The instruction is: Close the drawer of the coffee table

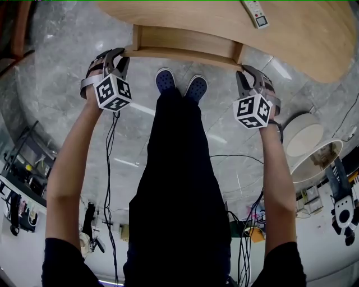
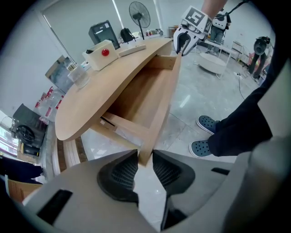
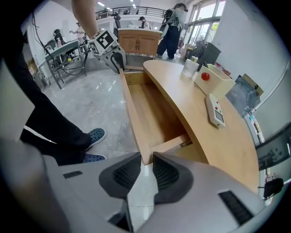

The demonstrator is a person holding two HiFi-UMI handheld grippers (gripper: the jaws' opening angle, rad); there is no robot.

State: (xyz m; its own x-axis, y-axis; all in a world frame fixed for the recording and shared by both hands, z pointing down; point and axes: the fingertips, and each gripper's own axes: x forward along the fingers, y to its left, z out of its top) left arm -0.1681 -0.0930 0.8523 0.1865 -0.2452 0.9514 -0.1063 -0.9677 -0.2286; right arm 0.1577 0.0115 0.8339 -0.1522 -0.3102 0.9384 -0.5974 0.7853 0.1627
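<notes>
Person: stands at the near side of the drawer, blue shoes [image 1: 164, 80] on the grey floor [image 1: 61, 50], toes just short of its front board.
Left tool [image 1: 122, 51]: points steeply down at the left end of the front board. Its jaws are closed on that board's corner, one pad against each face.
Right tool [image 1: 247, 72]: also points steeply down, at the right end. Its jaws are clamped on the right corner of the same board.
Drawer [image 1: 185, 40]: stands pulled out toward the person from under the table top. The front board runs between the two tools, and the side boards reach back beneath the top.
Drawer's inside: bare light wood bottom, seen in the left gripper view and the right gripper view.
Table [image 1: 303, 33]: curved light wood top, just beyond the front board, overhanging the drawer's far part.
On the table top: a white remote control [image 1: 255, 12] toward the right. To its left are a white box [image 3: 217, 77] with a red knob and a cup [image 3: 190, 67] beside it.
</notes>
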